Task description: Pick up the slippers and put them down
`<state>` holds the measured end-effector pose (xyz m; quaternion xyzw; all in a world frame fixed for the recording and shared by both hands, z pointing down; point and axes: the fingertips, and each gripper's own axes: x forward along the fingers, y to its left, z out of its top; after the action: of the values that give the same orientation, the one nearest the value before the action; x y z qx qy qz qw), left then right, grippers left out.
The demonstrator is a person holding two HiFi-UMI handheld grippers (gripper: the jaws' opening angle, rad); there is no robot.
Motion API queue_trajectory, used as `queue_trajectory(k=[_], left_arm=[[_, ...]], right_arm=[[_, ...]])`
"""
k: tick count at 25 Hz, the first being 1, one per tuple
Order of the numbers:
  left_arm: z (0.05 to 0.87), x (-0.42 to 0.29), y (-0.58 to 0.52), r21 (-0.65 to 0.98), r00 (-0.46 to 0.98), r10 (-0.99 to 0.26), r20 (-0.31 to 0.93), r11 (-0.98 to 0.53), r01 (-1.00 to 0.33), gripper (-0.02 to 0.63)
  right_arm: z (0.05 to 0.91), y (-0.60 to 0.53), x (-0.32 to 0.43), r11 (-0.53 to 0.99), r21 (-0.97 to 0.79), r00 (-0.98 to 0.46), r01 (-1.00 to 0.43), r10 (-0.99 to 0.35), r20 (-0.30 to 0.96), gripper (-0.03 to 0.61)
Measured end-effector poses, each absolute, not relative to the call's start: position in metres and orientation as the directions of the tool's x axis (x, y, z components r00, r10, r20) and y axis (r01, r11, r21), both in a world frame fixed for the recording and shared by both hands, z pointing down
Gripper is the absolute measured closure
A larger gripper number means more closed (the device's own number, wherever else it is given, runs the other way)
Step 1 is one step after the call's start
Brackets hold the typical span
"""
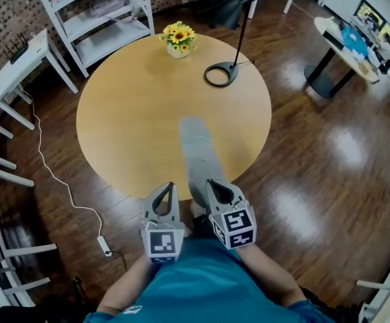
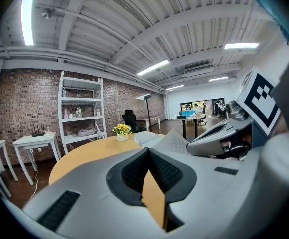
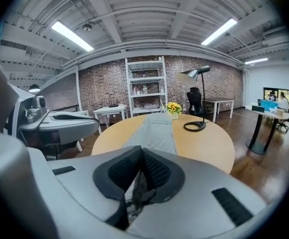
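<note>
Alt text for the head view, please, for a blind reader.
Seen from above, the right gripper holds a grey slipper out over a round wooden table, with the left gripper shut and empty beside it. A sunflower pot and black desk lamp stand at the table's far side.

Brick wall w/ white shelf, wood floor (seemingly glossy).

Your slipper blurs at its far tip, and its near end is hidden behind your right gripper. The small things on the shelf, maybe bottles, are too tiny to call. The bottom edge cuts off your shirt.
</note>
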<state>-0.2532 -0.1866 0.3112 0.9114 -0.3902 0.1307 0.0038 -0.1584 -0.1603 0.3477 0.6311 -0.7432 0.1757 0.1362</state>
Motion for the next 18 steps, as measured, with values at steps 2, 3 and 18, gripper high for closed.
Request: queue_trajectory(k=[2, 3, 18], left_arm=[[0.307, -0.246, -0.179, -0.093, 0.686, -0.690, 0.230, -0.717, -0.691, 0.609], [0.306, -0.241, -0.175, -0.090, 0.696, -0.682, 0.227, -0.726, -0.682, 0.609], [0.293, -0.103, -0.144, -0.096, 0.777, -0.596, 0.204, -0.802, -0.590, 0.609]], right_arm=[[0.344, -0.148, -0.152, 0.113, -0.077, -0.135, -0.991, -0.892, 0.432, 0.555], [0.342, -0.142, -0.148, 0.097, -0.074, -0.120, -0.993, -0.893, 0.434, 0.555], [0.332, -0.092, -0.016, -0.030, -0.067, 0.001, -0.997, -0.916, 0.401, 0.555]])
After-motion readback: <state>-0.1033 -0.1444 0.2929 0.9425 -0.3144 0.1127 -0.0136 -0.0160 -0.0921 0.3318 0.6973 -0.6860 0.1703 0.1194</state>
